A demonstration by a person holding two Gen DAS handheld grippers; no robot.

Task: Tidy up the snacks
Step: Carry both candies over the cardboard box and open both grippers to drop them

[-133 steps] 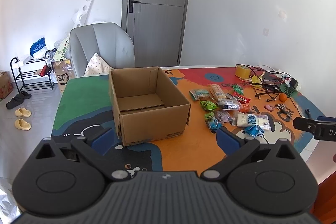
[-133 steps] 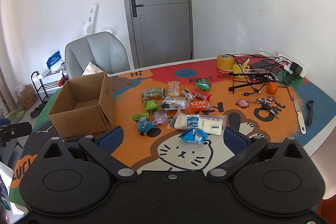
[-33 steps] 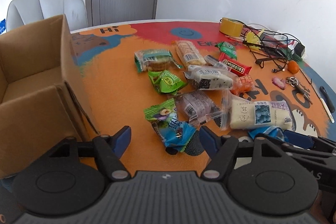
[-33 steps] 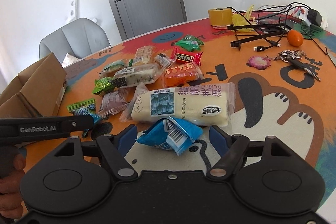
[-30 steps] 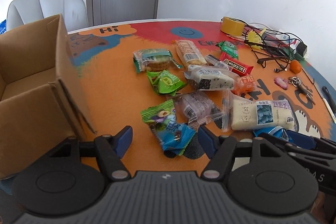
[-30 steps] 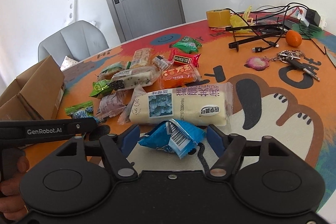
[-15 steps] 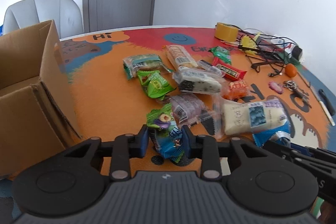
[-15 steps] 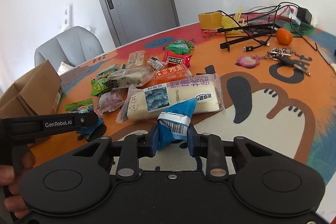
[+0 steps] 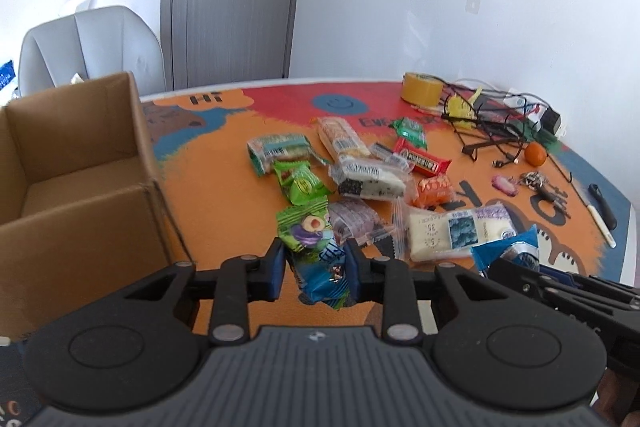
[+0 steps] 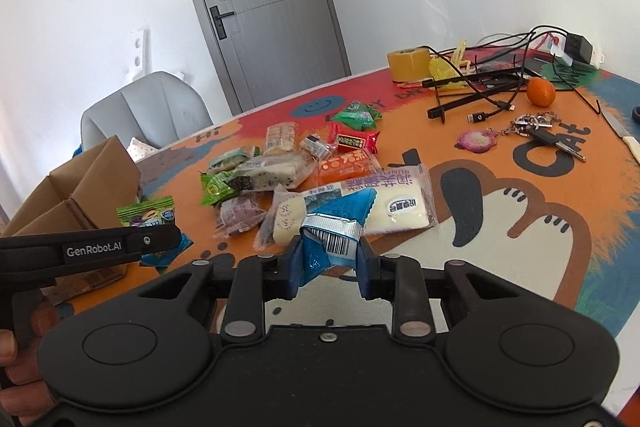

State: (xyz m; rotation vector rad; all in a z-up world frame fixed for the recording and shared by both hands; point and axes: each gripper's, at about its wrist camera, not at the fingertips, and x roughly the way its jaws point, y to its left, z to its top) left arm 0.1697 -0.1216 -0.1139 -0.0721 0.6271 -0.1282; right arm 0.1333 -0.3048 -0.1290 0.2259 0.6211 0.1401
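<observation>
Right wrist: blue snack packet (image 10: pixel 332 247) between jaws.

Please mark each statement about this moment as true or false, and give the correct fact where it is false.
1. The left gripper is shut on a green and blue snack packet. True.
2. The right gripper is open with nothing in it. False: it is shut on a blue packet.
3. The cardboard box already holds several snacks. False: the part that shows holds none.
4. An orange fruit lies near the black cables. True.
</observation>
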